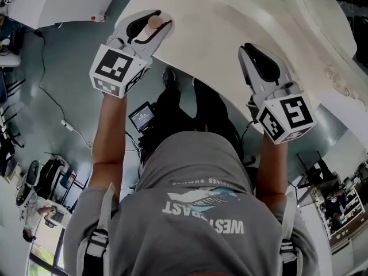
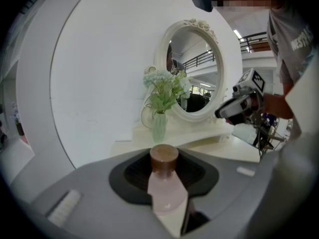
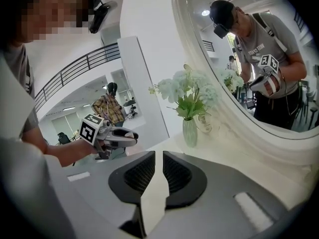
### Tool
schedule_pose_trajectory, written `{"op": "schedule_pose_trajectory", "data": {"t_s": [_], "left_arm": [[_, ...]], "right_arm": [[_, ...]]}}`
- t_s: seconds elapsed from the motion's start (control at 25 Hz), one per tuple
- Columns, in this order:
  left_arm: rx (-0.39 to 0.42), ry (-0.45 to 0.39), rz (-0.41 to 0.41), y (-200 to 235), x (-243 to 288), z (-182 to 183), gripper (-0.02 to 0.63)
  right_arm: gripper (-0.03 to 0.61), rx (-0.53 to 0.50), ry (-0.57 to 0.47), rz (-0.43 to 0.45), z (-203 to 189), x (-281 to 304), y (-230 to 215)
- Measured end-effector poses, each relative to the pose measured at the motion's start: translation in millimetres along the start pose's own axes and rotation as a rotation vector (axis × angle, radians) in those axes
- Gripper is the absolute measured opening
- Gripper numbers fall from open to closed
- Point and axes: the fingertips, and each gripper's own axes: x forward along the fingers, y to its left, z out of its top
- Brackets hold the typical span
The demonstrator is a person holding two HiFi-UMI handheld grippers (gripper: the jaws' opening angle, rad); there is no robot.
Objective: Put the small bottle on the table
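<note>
Head view looks steeply down; both gripper views face the mirror (image 2: 194,73) and vase (image 2: 159,127), seemingly close.

Lower centre, small bottle (image 2: 167,195): smooth pale-pink plastic, matt brown cap (image 2: 164,156). The left gripper (image 2: 164,169) has ribbed black pads (image 2: 133,176) and a matt grey plastic shell. The white table (image 2: 227,147) looks smooth.

A green glass vase (image 2: 158,127) of pale flowers (image 2: 165,86) stands just beside an ornate white oval mirror (image 2: 195,73); a black cable (image 1: 52,99) trails across the floor (image 1: 75,56).
</note>
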Motion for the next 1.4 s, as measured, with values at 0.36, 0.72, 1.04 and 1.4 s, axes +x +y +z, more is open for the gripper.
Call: {"op": "schedule_pose_trajectory", "data": {"t_s": [0.36,0.72,1.04,1.4], "left_arm": [[-0.026,0.022,-0.004,7,18,-16,0.127],[-0.041,0.031,-0.003,16,31,-25,0.127],[-0.048,0.045,-0.010,21,48,-35,0.127],[-0.063,0.061,-0.018,29,63,-48,0.127]], "right_arm": [[0.051,0.009,0.023,0.009,-7,10,-4],[0.051,0.023,0.049,0.013,-16,18,-6],[0.051,0.035,0.069,0.016,-25,26,-13],[0.051,0.053,0.092,0.019,-36,36,-16]]}}
